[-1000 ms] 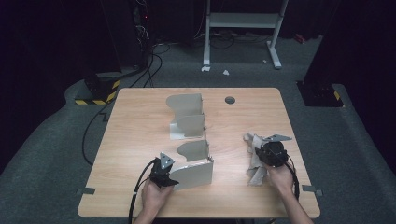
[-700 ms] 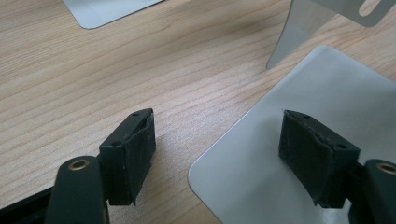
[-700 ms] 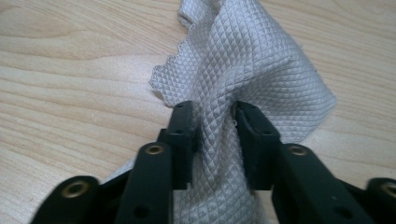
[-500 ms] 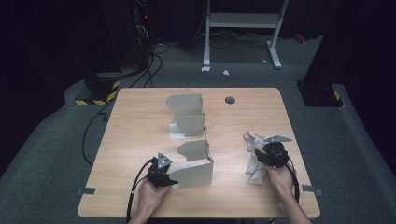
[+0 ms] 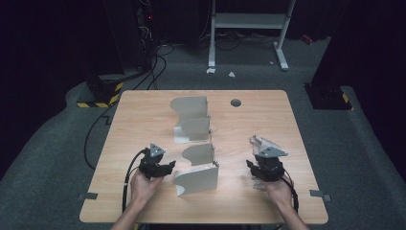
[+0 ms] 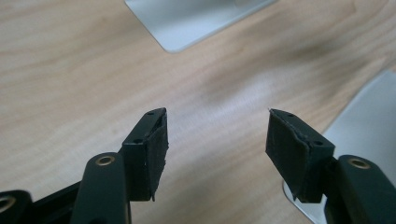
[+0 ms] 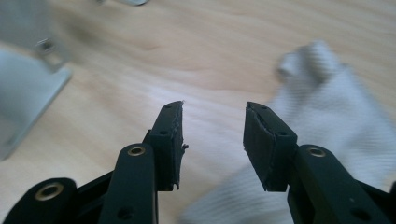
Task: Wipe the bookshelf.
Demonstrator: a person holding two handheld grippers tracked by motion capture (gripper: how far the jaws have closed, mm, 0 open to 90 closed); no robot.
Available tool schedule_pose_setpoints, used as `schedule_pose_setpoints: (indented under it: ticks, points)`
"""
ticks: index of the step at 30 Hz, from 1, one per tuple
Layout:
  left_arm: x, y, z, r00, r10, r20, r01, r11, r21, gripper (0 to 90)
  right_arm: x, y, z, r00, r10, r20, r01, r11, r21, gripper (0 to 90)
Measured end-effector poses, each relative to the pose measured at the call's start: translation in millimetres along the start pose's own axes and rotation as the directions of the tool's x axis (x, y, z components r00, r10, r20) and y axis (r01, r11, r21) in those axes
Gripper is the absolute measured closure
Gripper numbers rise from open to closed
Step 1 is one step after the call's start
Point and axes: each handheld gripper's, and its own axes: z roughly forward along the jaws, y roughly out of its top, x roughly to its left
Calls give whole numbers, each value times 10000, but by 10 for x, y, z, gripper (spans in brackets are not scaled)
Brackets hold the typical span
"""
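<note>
Two grippers near the table's front edge

Left gripper, jaws apart and just been closing on nothing, sits beside the metal bracket; right gripper, jaws apart and empty, hovers by the cloth toward the right edge.

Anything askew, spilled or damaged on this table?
Nothing damaged or spilled. The white cloth lies crumpled beside the open right gripper, and the two grey metal stands sit upright.
</note>
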Motion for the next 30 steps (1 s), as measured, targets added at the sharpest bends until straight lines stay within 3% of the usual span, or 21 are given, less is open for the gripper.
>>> schedule_pose_setpoints:
  ticks: [3, 4, 13, 22, 30]
  points:
    - [64, 129, -8, 9998, -140, 112, 141, 9998, -107, 390, 172, -35, 70, 9985, -263, -472, 271, 9995, 162, 578]
    - [91, 191, -10, 9996, -195, 196, 198, 9997, -152, 389, 287, -70, 129, 9960, -487, -748, 515, 9980, 357, 575]
    - [239, 556, 47, 9972, -224, 708, 241, 9994, -237, 380, 644, -232, 250, 9806, -681, -1841, 807, 9948, 615, 550]
    - [225, 812, 48, 9945, 50, 1044, 5, 9986, -522, 386, 796, -226, 247, 9696, -1084, -2192, 1230, 9909, 540, 540]
    - [188, 999, 96, 9894, 539, 1345, -460, 9971, -609, 450, 909, -174, 225, 9514, -1618, -2621, 1794, 9828, 444, 526]
